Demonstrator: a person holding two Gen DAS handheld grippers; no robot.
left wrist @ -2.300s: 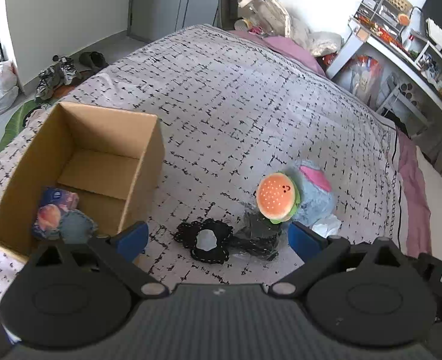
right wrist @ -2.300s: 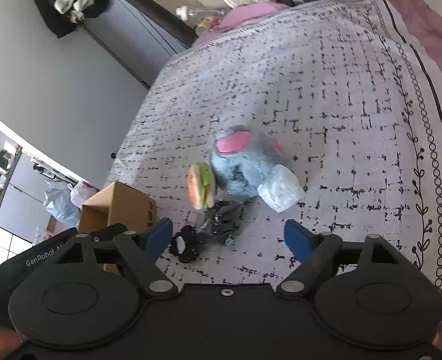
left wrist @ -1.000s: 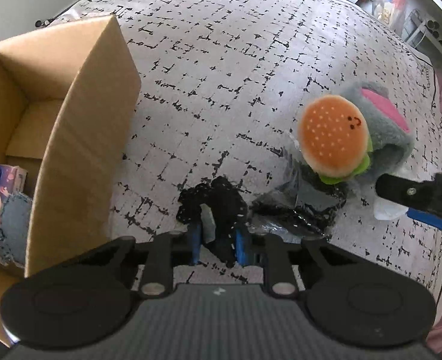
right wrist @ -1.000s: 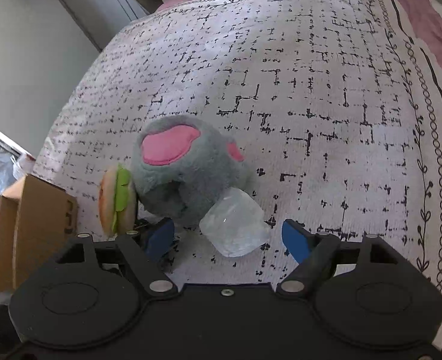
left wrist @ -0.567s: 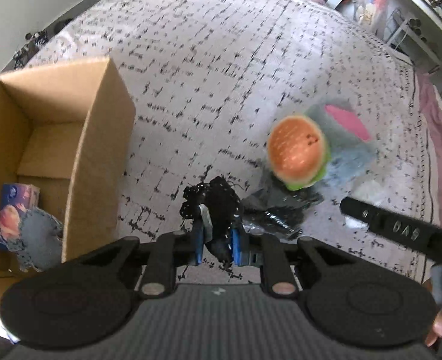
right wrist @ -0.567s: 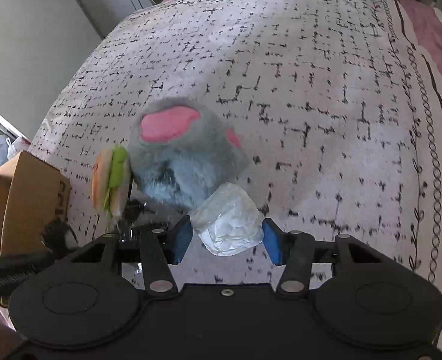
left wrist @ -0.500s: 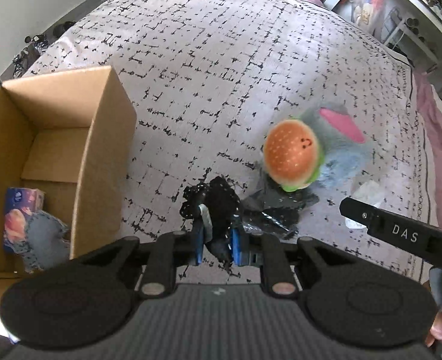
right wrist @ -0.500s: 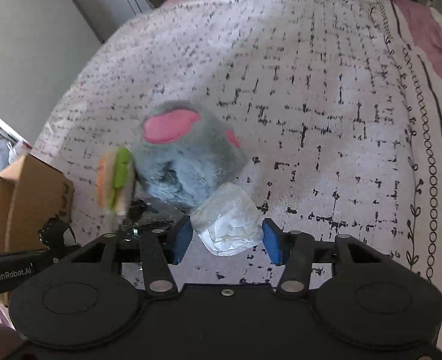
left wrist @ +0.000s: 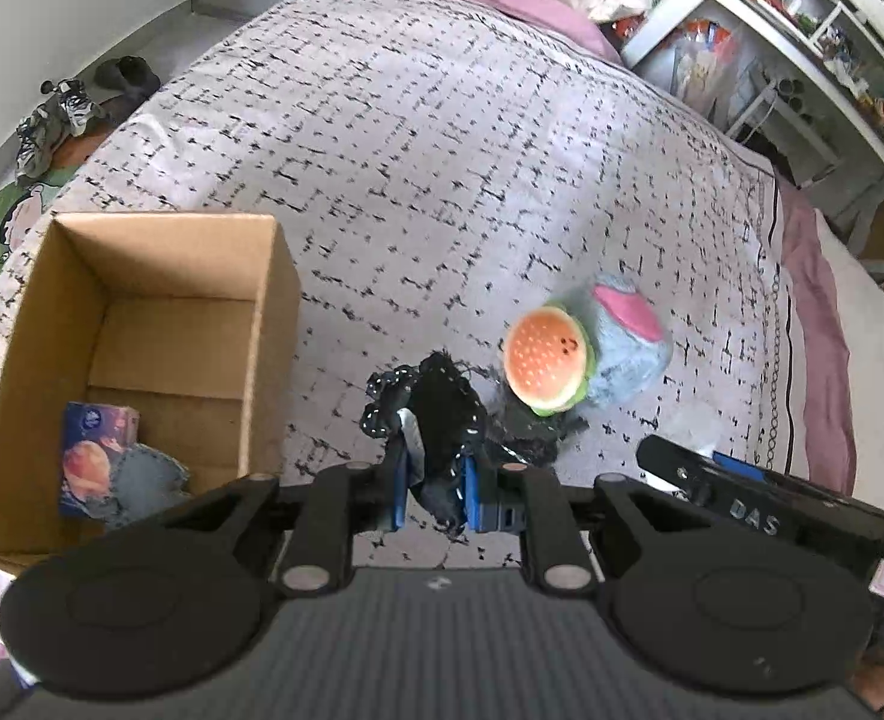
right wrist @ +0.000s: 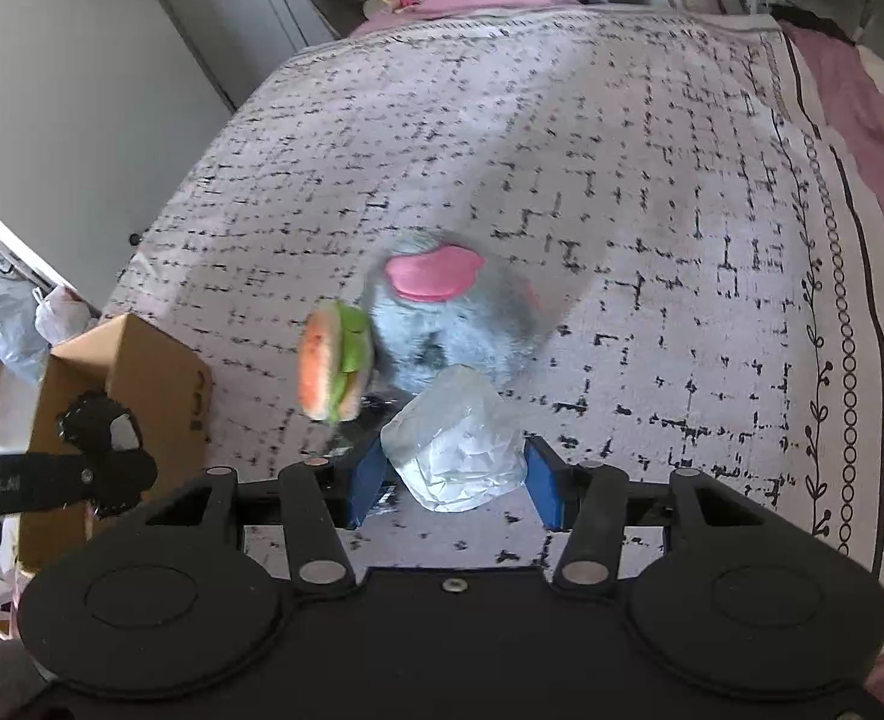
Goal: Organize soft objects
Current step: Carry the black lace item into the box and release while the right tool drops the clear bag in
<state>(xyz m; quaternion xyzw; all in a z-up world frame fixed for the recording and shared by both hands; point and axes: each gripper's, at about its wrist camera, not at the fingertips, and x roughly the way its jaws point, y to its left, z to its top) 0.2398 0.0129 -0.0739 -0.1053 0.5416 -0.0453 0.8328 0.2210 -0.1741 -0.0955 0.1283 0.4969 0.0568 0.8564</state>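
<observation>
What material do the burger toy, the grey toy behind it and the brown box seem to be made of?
Burger toy: probably short matte plush; soft rounded edges, printed face.
Grey toy: likely long-pile fleece; fuzzy outline, pink felt-like patch.
Brown box: corrugated cardboard, matte; thick folded walls.

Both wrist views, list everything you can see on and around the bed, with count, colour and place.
cardboard box: one, brown, open, on the bed's left side
tissue pack: one, blue and orange, inside the box
denim piece: one, grey-blue, inside the box, partly over the tissue pack
burger toy: one, orange and green, mid-bed
plush toy: one, grey with pink patch, behind the burger toy
black wrapper: one, on the bed below the burger toy
bedspread: one, white with black marks
shoes: several, floor, far left
left gripper: jaws shut on black lace cloth
right gripper: jaws just closed on clear plastic bag
</observation>
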